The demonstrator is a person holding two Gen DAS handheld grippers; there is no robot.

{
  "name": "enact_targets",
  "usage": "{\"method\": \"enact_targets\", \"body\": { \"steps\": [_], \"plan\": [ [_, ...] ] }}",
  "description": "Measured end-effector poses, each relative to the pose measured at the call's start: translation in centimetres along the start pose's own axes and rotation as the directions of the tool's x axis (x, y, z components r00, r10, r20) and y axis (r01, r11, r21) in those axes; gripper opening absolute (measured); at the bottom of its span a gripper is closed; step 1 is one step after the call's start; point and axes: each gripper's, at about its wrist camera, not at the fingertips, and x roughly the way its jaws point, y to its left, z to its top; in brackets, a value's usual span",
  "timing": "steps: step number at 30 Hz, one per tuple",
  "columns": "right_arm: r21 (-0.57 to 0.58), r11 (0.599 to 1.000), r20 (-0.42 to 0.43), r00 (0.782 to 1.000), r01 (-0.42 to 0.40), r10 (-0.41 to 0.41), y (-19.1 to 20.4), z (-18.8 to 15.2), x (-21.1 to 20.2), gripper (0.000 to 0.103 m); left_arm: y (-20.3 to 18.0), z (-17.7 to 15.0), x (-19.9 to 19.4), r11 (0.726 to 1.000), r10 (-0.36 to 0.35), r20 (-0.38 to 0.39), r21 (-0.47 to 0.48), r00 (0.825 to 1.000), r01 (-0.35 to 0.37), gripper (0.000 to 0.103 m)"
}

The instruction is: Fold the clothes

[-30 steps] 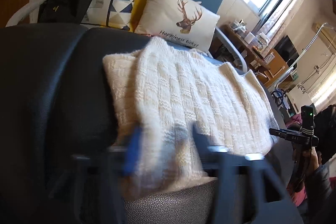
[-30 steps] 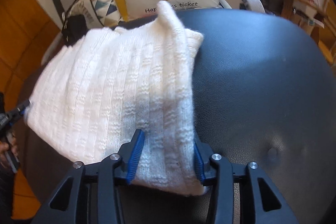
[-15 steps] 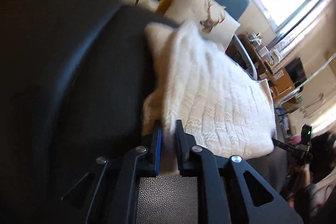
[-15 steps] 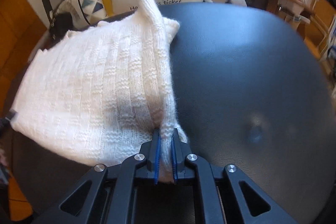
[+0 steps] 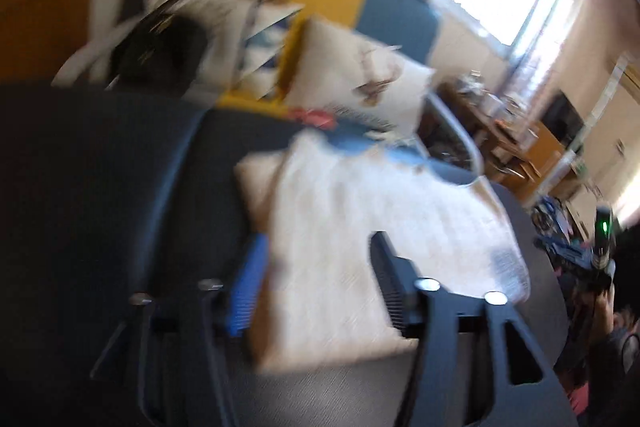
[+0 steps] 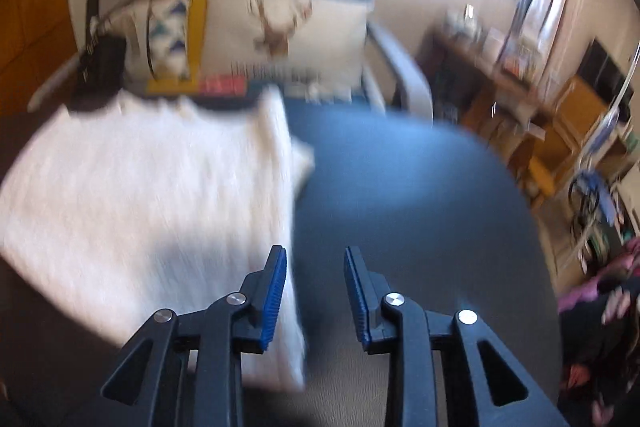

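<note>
Where sunlight falls, a white sweater (image 6: 152, 211) covers the dark seat (image 6: 408, 195).

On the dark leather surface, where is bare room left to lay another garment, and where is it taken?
Bare leather lies right of the folded white knit sweater, out to the surface's rounded edge, and a dark strip lies along the sweater's other side. The middle is taken by the sweater. Beyond the far edge it is crowded: a deer cushion, a triangle-print cushion and a black bag.
</note>
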Motion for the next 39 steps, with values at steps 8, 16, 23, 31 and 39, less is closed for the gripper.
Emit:
{"method": "enact_targets", "body": {
  "steps": [8, 16, 23, 31, 39],
  "plan": [
    [-0.125, 0.988, -0.130, 0.989, -0.087, 0.070, 5.8, 4.6, 8.0, 0.031, -2.8, 2.5, 11.3, 0.986, 0.042, -0.138, 0.167, 0.989, -0.019, 0.061],
    [0.140, 0.956, -0.109, 0.956, -0.256, 0.272, 1.5, 6.0, 9.6, 0.039, 1.9, 2.2, 9.1, 0.998, 0.063, -0.084, 0.019, 0.994, -0.061, 0.052],
    [-0.118, 0.854, -0.179, 0.857, -0.507, 0.484, 9.6, 8.5, 9.4, 0.041, -3.6, 5.2, 10.4, 0.969, -0.039, -0.076, 0.240, 0.996, 0.056, 0.055],
    [-0.255, 0.854, -0.310, 0.875, -0.454, 0.372, 14.3, 7.9, 13.7, 0.039, -5.6, 3.6, 17.0, 0.912, -0.004, -0.281, 0.393, 0.960, 0.119, 0.055],
    [-0.257, 0.868, -0.248, 0.897, -0.425, 0.366, 14.3, 7.4, 12.5, 0.008, -6.3, 3.0, 16.3, 0.905, -0.017, -0.226, 0.410, 0.974, 0.111, 0.008]
  ]
}}
